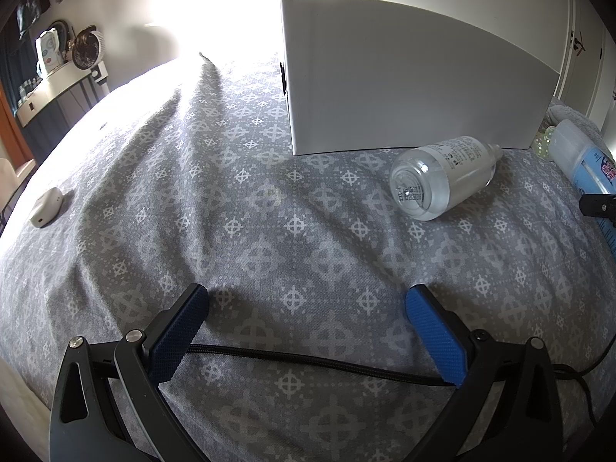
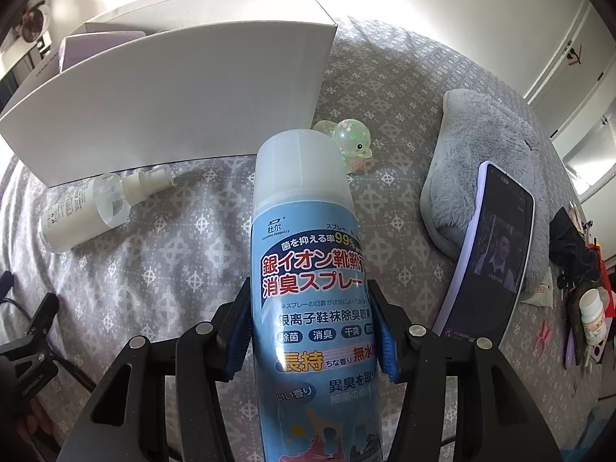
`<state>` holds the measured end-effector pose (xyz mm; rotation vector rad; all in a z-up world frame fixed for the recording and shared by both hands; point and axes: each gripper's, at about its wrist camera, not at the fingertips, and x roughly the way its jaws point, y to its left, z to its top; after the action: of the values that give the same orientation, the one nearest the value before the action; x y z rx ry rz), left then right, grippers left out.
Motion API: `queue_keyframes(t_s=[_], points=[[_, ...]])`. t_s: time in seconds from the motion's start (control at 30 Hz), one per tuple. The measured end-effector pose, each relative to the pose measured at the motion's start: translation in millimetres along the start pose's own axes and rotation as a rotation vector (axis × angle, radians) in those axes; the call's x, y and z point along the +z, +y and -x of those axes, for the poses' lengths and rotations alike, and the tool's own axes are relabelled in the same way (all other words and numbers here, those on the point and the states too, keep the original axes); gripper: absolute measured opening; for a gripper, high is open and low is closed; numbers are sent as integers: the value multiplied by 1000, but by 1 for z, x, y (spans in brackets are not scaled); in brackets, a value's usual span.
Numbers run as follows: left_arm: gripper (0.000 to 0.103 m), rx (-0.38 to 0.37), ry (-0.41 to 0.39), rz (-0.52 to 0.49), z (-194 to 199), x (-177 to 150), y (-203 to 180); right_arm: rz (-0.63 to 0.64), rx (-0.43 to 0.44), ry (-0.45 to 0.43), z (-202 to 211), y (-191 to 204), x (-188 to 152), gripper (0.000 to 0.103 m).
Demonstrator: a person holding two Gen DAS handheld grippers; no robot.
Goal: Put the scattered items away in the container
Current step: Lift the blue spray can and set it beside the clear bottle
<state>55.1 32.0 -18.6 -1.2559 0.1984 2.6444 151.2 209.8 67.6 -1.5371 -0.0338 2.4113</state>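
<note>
My right gripper is shut on a blue deodorant spray can with a frosted cap, held over the bed. The can also shows at the right edge of the left wrist view. A white open box stands on the bed behind it; it also shows in the left wrist view. A clear pump bottle lies on its side in front of the box, also in the right wrist view. A small green glitter toy sits by the box corner. My left gripper is open and empty above the patterned sheet.
A grey plush slipper lies to the right with a phone leaning on it. A small white case lies far left on the bed. A black cable crosses the sheet near my left fingers. Clutter sits at the bed's right edge.
</note>
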Motion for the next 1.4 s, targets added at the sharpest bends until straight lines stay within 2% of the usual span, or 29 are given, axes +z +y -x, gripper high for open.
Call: queue_keyframes(t_s=[0.63, 1.4], points=[[103, 0, -1, 1, 0, -1, -1, 16, -8, -57, 14, 5, 4, 52], [103, 1, -2, 1, 0, -1, -2, 11, -17, -71, 19, 9, 6, 50]])
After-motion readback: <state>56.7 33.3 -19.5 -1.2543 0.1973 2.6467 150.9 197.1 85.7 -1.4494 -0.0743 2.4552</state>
